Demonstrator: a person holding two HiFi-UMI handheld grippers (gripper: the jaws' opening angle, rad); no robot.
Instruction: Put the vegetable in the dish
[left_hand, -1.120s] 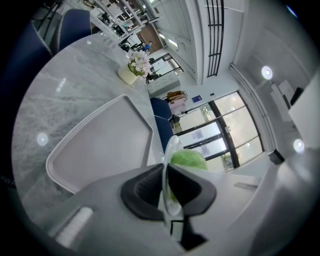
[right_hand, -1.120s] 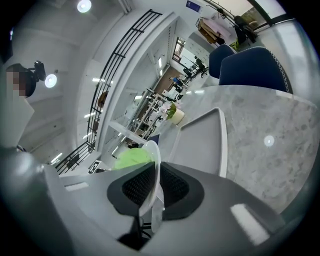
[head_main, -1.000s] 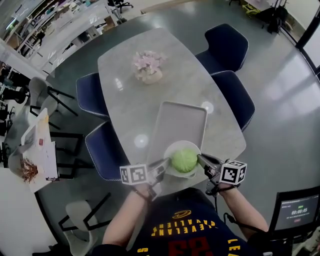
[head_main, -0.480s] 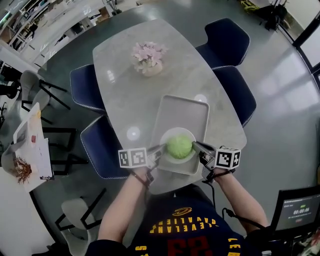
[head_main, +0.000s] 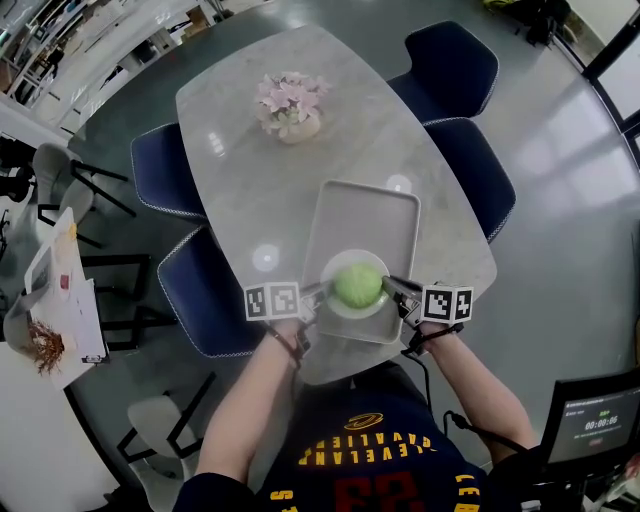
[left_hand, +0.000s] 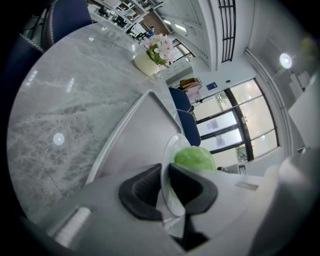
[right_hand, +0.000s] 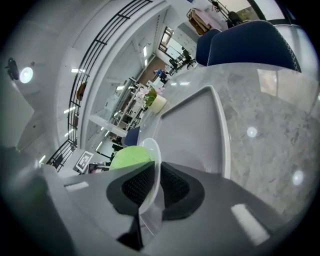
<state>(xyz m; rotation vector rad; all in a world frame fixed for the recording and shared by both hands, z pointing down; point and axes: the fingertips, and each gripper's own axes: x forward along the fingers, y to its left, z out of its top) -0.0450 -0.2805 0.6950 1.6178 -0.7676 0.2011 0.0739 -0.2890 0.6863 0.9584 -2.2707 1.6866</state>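
Observation:
A round green cabbage (head_main: 357, 285) lies in a white dish (head_main: 336, 304) at the near end of a grey tray (head_main: 365, 232). My left gripper (head_main: 316, 293) is shut on the dish's left rim, and the rim shows pinched between its dark pads (left_hand: 145, 187). At the opposite side my right gripper (head_main: 397, 291) is shut on the right rim, the thin white edge (right_hand: 151, 170) clamped between its pads. In the left gripper view the cabbage (left_hand: 194, 158) rises just past the rim; in the right gripper view the cabbage (right_hand: 129, 157) sits left of the rim.
The tray lies on a long marble table (head_main: 260, 180). A pot of pink flowers (head_main: 288, 108) stands at the far end. Dark blue chairs (head_main: 452, 70) line both long sides. A small side table (head_main: 60, 290) with papers stands at the far left.
The dish with the cabbage, held by both grippers, has moved away from me and further onto the near end of the tray.

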